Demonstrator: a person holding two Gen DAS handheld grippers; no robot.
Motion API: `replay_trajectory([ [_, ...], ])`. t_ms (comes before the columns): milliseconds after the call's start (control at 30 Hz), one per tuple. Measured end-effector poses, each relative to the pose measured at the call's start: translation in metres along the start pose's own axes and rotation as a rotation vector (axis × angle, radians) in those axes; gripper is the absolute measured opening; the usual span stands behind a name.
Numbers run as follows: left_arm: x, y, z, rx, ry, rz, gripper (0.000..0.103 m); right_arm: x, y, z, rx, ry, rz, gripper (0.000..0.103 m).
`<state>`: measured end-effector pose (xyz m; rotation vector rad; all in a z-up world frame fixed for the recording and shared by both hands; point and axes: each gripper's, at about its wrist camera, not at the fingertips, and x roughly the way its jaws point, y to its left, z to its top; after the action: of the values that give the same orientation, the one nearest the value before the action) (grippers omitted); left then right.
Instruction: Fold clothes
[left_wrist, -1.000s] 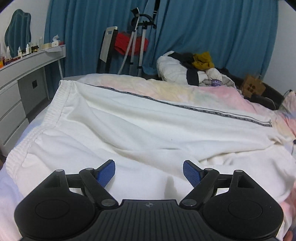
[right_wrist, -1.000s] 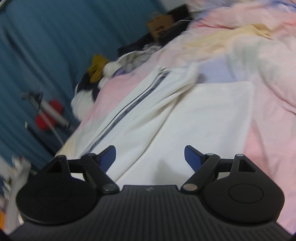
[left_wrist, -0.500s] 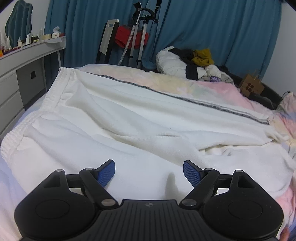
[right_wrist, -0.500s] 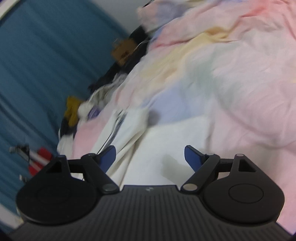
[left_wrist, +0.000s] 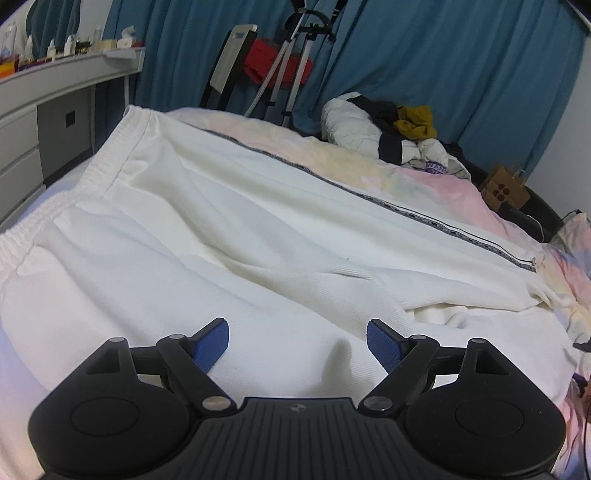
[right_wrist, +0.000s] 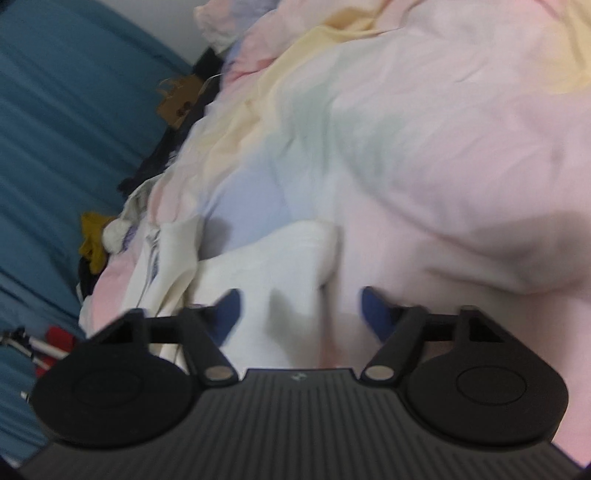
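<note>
White sweatpants with a grey side stripe lie spread across the bed, waistband at the left, legs running right. My left gripper hovers low over the near leg, jaws open with only cloth below them. In the right wrist view the hem end of a white leg lies on the pastel duvet. My right gripper is over that hem with its jaws closing. The hem's edge sits between the blue pads, which are blurred and stand apart from the cloth.
A pile of clothes lies at the bed's far side before blue curtains. A grey dresser with bottles stands left; a tripod and chair behind. A paper bag sits far right.
My right gripper swung down and rolled from the pants' legs to the hem end, and its jaws narrowed. My left gripper sank slightly closer to the near leg, still open.
</note>
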<state>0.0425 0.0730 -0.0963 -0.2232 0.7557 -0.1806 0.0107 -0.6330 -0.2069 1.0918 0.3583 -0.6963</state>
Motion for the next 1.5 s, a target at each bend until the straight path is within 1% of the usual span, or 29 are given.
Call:
replay_trajectory([
  [33,0.001,0.001,0.000,0.000,0.000,0.000,0.084,0.003,0.002,-0.001,-0.016,-0.001,0.006,0.039],
  [67,0.002,0.001,0.000,-0.001,0.000,-0.001,0.084,0.005,0.005,-0.003,-0.035,0.002,0.005,0.028],
  [100,0.004,0.002,0.000,-0.001,-0.001,-0.001,0.084,0.005,0.009,-0.004,-0.060,0.002,-0.004,0.015],
  [133,0.004,0.003,0.001,-0.005,-0.002,-0.004,0.084,0.003,0.014,-0.006,-0.092,-0.008,-0.016,0.010],
  [167,0.004,0.003,0.001,-0.009,-0.004,-0.006,0.084,0.000,0.019,-0.006,-0.119,-0.024,-0.022,0.008],
  [333,0.004,0.006,0.000,-0.015,-0.014,-0.005,0.084,-0.032,0.039,-0.001,-0.183,-0.178,0.025,0.006],
  [400,0.004,0.008,0.000,-0.013,-0.014,0.000,0.084,-0.042,0.048,-0.002,-0.228,-0.242,0.018,0.006],
  [467,0.001,0.010,0.001,-0.017,-0.005,0.006,0.084,-0.049,0.053,-0.002,-0.250,-0.297,-0.003,0.006],
  [500,-0.002,0.012,0.004,-0.022,0.000,0.007,0.084,-0.051,0.052,-0.001,-0.238,-0.314,-0.016,0.006],
  [600,-0.014,0.015,0.012,-0.036,0.010,0.017,0.084,-0.051,0.039,0.002,-0.206,-0.336,-0.094,0.005],
  [667,-0.025,0.019,0.016,-0.053,0.015,0.027,0.084,-0.043,0.029,0.001,-0.202,-0.322,-0.159,0.005],
  [733,-0.035,0.027,0.019,-0.079,0.028,0.046,0.084,-0.030,0.021,-0.002,-0.203,-0.278,-0.206,0.006],
  [833,-0.044,0.046,0.024,-0.153,0.068,0.089,0.084,-0.020,0.015,-0.006,-0.200,-0.242,-0.239,0.006],
  [967,-0.059,0.072,0.033,-0.256,0.088,0.142,0.084,-0.025,0.018,-0.008,-0.208,-0.243,-0.238,0.006],
  [1067,-0.069,0.089,0.040,-0.327,0.099,0.162,0.084,-0.030,0.023,-0.009,-0.210,-0.247,-0.231,0.006],
  [1233,-0.075,0.113,0.044,-0.457,0.154,0.173,0.084,-0.037,0.027,-0.010,-0.224,-0.252,-0.225,0.006],
  [1267,-0.075,0.117,0.044,-0.482,0.168,0.176,0.085,-0.038,0.028,-0.011,-0.226,-0.253,-0.223,0.006],
  [1367,-0.064,0.120,0.035,-0.489,0.292,0.255,0.085,-0.040,0.029,-0.011,-0.228,-0.253,-0.223,0.006],
  [1400,-0.063,0.124,0.033,-0.508,0.317,0.264,0.085,-0.041,0.030,-0.012,-0.228,-0.253,-0.224,0.006],
  [1467,-0.063,0.135,0.029,-0.563,0.348,0.264,0.085,-0.042,0.030,-0.012,-0.230,-0.251,-0.226,0.006],
  [1500,-0.065,0.138,0.028,-0.583,0.344,0.260,0.085,-0.042,0.030,-0.012,-0.231,-0.251,-0.226,0.006],
])
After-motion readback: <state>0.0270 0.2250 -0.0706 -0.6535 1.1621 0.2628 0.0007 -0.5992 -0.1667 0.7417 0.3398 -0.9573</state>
